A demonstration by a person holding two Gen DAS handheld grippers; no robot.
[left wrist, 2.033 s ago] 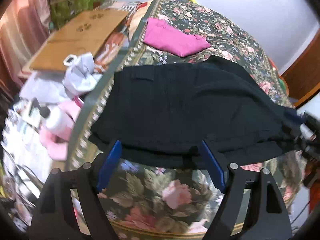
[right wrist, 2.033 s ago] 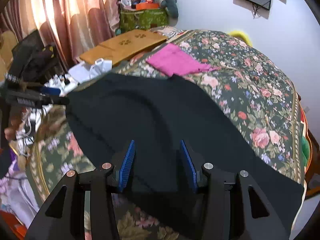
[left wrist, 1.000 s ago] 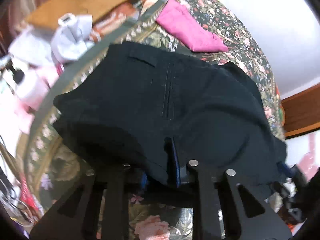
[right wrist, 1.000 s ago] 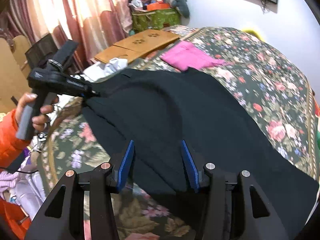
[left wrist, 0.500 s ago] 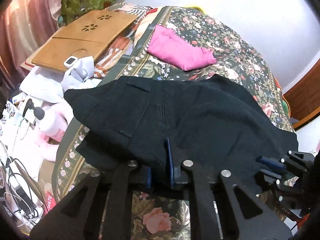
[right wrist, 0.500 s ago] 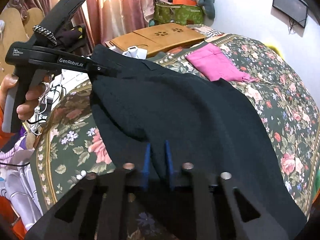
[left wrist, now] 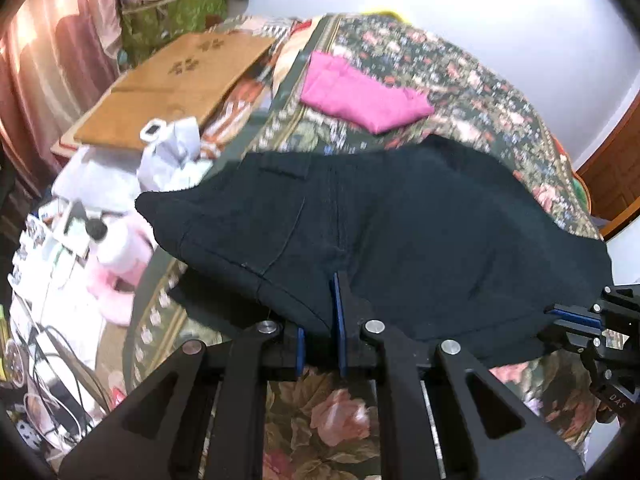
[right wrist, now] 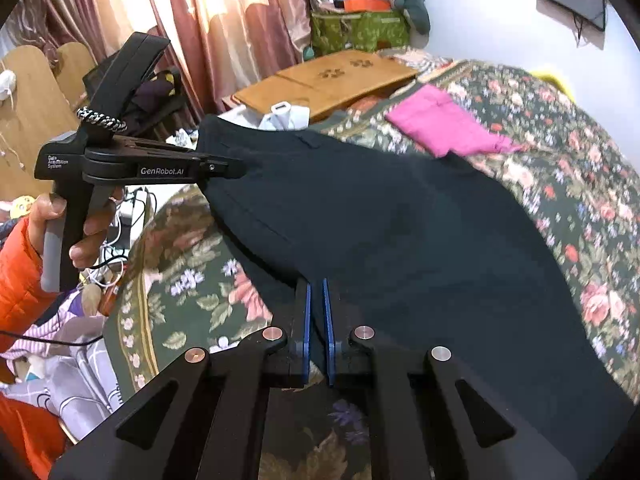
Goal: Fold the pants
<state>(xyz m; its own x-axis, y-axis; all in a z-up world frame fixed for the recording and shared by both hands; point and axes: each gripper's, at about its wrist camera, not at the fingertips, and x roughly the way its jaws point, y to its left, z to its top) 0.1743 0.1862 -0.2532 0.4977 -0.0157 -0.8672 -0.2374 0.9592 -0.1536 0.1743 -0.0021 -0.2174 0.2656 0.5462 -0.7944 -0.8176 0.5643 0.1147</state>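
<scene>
Black pants (left wrist: 400, 220) lie spread across the floral bedspread (left wrist: 460, 80), with their near edge raised off it. My left gripper (left wrist: 318, 312) is shut on the near waist edge, and fabric is bunched between its blue pads. In the right wrist view the left gripper (right wrist: 240, 168) pinches the waistband corner of the pants (right wrist: 400, 232), held by a hand in an orange sleeve. My right gripper (right wrist: 316, 292) has its jaws closing tight on the pants' edge, with cloth between them. From the left wrist view the right gripper (left wrist: 560, 316) shows at the far right, clamped on that same edge.
A folded pink garment (left wrist: 360, 96) lies further up the bed. Beside the bed are a wooden board (left wrist: 172, 84), white cloth, pink slippers (left wrist: 116, 276) and cables on the floor. Curtains (right wrist: 224, 20) and a green bag (right wrist: 360, 32) stand behind, and a wooden door (left wrist: 616, 160) is at the right.
The right gripper's jaws went from open around the pants' edge to shut on it. The left gripper, holding the waistband, rose a little and rolled, lifting the near edge.
</scene>
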